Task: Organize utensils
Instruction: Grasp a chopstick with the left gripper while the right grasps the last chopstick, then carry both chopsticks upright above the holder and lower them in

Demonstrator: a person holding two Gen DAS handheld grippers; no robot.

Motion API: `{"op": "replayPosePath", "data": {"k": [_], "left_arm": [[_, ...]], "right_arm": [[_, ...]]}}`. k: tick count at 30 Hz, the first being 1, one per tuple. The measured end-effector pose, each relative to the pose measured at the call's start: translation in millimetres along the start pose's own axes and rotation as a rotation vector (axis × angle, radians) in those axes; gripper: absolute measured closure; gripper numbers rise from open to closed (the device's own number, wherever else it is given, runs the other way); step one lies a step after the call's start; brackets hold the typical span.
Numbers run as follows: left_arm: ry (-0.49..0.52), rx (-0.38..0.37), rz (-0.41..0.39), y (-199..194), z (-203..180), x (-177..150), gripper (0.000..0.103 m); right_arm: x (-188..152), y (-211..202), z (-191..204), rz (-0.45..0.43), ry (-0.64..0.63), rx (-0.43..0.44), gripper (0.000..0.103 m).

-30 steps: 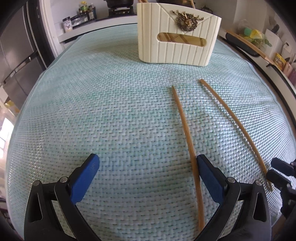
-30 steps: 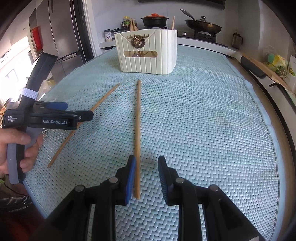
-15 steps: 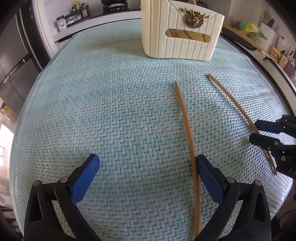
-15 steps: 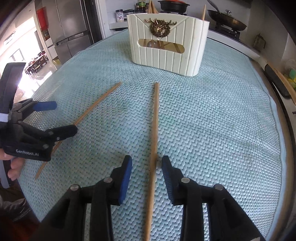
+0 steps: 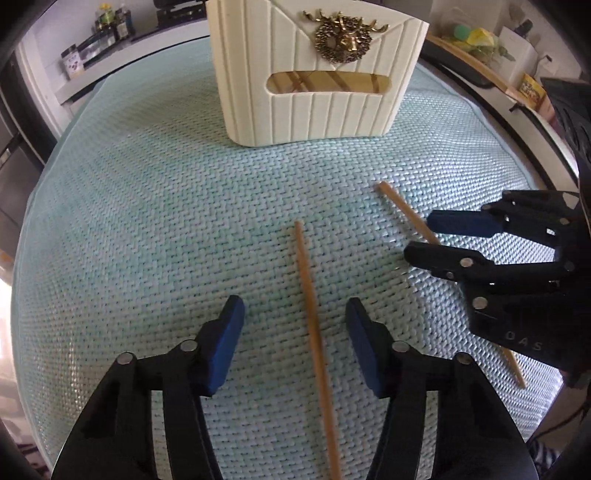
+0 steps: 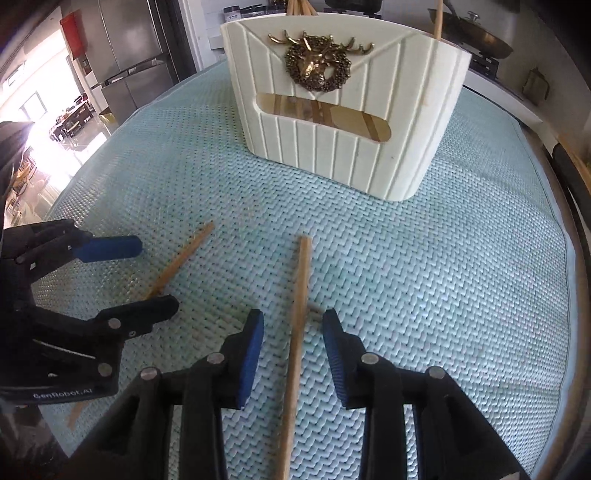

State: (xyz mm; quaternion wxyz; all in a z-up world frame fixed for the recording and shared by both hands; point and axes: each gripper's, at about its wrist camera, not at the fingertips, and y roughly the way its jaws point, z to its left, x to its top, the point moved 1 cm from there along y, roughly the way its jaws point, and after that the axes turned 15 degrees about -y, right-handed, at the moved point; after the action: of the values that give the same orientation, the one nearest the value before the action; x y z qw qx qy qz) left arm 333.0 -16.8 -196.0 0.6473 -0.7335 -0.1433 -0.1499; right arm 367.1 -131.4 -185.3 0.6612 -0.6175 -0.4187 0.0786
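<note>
On the woven pale-green mat covering the tabletop, two wooden chopsticks lay side by side but apart, both pointing toward the cream utensil holder with its brass stag emblem.

The left wrist view showed the left tool open, its blue pads straddling the left chopstick without touching it. That view also caught the right tool from the side, its fingers parted above and below the right chopstick, whose middle was hidden behind the tool's black body.

The right wrist view gave what the other could not: the right tool was open, with the right chopstick running between its pads, clear of both. Chopsticks already in the holder rose above its rim, and more showed through its front slot. The left tool appeared at the left, spread around the left chopstick, covering its lower stretch.

Beyond the mat stood a steel refrigerator, a pan on a stove, and spice jars on a counter.
</note>
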Motion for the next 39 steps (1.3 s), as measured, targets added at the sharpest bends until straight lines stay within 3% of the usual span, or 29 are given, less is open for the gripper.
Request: {"op": "replayPosePath", "data": {"k": [2, 3, 4, 5, 11, 20, 25, 30, 35, 39], "left_arm": [[0.016, -0.009, 0.001, -0.6, -5.9, -1.2, 0.066], [0.020, -0.020, 0.005, -1.2, -8.0, -2.0, 0.072], [0.020, -0.028, 0.007, -1.8, -9.6, -2.3, 0.089], [0.017, -0.040, 0.017, -1.1, -9.9, -2.2, 0.098], [-0.026, -0.112, -0.009, -6.3, -4.5, 1.3, 0.099], [-0.047, -0.250, -0.203, -88.1, 5.2, 5.5, 0.099], [-0.040, -0.306, -0.315, -137.0, 9.4, -4.1, 0.099], [-0.044, -0.363, -0.423, -172.9, 12.7, -21.0, 0.099], [-0.045, -0.392, -0.519, -194.9, 15.5, -32.8, 0.099], [-0.058, -0.409, -0.541, -204.3, 15.8, -36.0, 0.099]], "right_arm": [[4.2, 2.2, -0.9, -0.001, -0.005, -0.001, 0.077], [7.3, 3.6, -2.0, 0.002, -0.003, -0.010, 0.087], [9.3, 4.6, -2.6, 0.003, -0.001, -0.014, 0.092], [10.4, 5.7, -4.2, 0.000, 0.003, -0.009, 0.095], [16.4, 6.6, -11.9, -0.047, 0.056, 0.019, 0.097], [4.2, -89.6, -37.8, -0.339, 0.157, 0.045, 0.096], [0.3, -146.8, -26.4, -0.482, 0.140, 0.009, 0.096], [-24.0, -186.3, -6.2, -0.579, 0.117, -0.040, 0.096], [-42.8, -216.9, 8.5, -0.646, 0.095, -0.107, 0.096], [-49.1, -231.7, 12.2, -0.676, 0.100, -0.121, 0.096]]}}
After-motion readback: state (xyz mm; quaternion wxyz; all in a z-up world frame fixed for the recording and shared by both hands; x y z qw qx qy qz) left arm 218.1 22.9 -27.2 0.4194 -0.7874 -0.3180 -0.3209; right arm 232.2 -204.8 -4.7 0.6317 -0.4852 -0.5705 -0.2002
